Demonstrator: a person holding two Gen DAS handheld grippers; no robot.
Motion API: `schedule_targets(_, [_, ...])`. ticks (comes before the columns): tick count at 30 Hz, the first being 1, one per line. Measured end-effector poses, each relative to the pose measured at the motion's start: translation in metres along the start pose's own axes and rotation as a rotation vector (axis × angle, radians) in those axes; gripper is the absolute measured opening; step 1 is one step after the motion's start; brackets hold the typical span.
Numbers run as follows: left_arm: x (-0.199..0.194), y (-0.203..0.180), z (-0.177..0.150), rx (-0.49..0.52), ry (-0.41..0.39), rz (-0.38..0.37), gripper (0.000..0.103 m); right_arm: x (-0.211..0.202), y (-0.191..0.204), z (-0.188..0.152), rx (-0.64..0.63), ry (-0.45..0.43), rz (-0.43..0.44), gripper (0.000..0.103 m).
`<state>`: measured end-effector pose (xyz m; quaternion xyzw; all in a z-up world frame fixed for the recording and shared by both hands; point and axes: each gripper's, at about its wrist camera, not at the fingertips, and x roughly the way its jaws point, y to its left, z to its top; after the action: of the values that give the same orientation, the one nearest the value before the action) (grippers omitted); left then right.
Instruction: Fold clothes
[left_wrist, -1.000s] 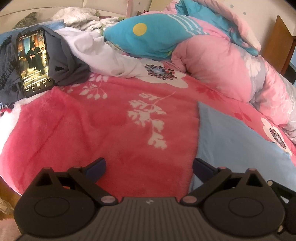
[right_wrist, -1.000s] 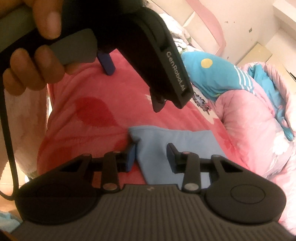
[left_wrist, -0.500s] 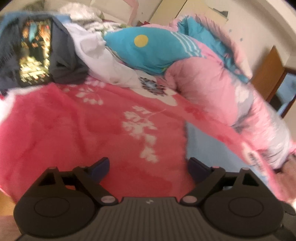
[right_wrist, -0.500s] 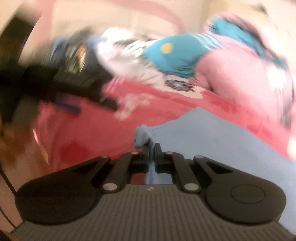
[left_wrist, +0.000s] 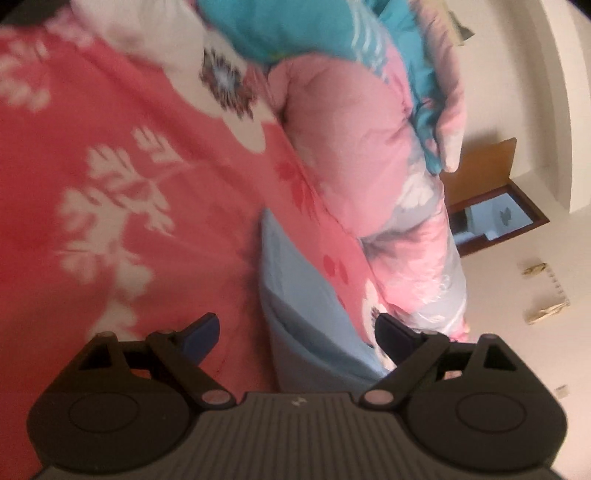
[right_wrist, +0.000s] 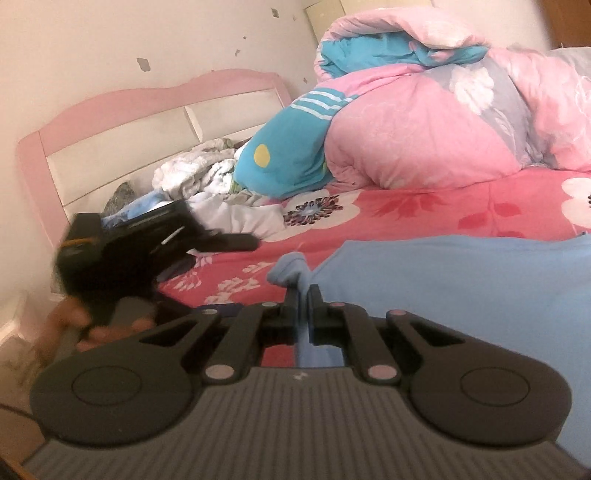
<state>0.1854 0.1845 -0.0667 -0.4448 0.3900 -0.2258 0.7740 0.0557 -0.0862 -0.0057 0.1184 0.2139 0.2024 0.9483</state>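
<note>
Since a second ago, the right gripper (right_wrist: 303, 295) has closed on the corner of the light blue garment (right_wrist: 461, 288) it then straddled with parted fingers, and the left gripper (left_wrist: 299, 332) has swung away from the phone and dark clothes toward the garment's edge. The right jaws now pinch a bunched fold of blue cloth between them. The left jaws stand wide apart, holding nothing, with the garment's edge lying between the fingertips. The garment lies spread on a red floral blanket (left_wrist: 110, 166). A rolled pink quilt (right_wrist: 424, 140) and a turquoise pillow (right_wrist: 288, 158) lie beyond it. A blurred hand (right_wrist: 99, 325) holds the left tool near a pink headboard (right_wrist: 147, 107).
</note>
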Motion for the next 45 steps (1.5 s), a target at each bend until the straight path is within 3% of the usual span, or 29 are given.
schedule_targets(3, [0.023, 0.007, 0.011, -0.047, 0.057, -0.021, 0.091, 0.001, -0.004, 0.001, 0.011, -0.003, 0.012, 0.003])
schedule_targets(9, [0.059, -0.006, 0.027, 0.015, 0.107, 0.02, 0.089, -0.004, -0.005, -0.005, 0.016, -0.017, 0.035, 0.003])
schedule_targets(15, [0.097, -0.013, 0.041, 0.059, 0.151, 0.106, 0.064, -0.006, -0.012, -0.008, 0.031, -0.03, 0.055, 0.003])
schedule_targets(23, [0.118, -0.023, 0.044, 0.119, 0.142, 0.236, 0.011, -0.009, -0.025, -0.015, 0.043, -0.058, 0.053, 0.003])
schedule_targets(29, [0.125, -0.05, 0.034, 0.232, 0.116, 0.331, 0.01, -0.014, -0.042, -0.024, 0.091, -0.084, 0.048, 0.003])
schedule_targets(40, [0.145, -0.114, 0.002, 0.344, 0.08, 0.394, 0.01, -0.046, -0.078, -0.031, 0.167, -0.16, 0.02, 0.003])
schedule_targets(45, [0.163, -0.141, -0.02, 0.38, 0.102, 0.408, 0.01, -0.067, -0.092, -0.035, 0.196, -0.199, -0.002, 0.003])
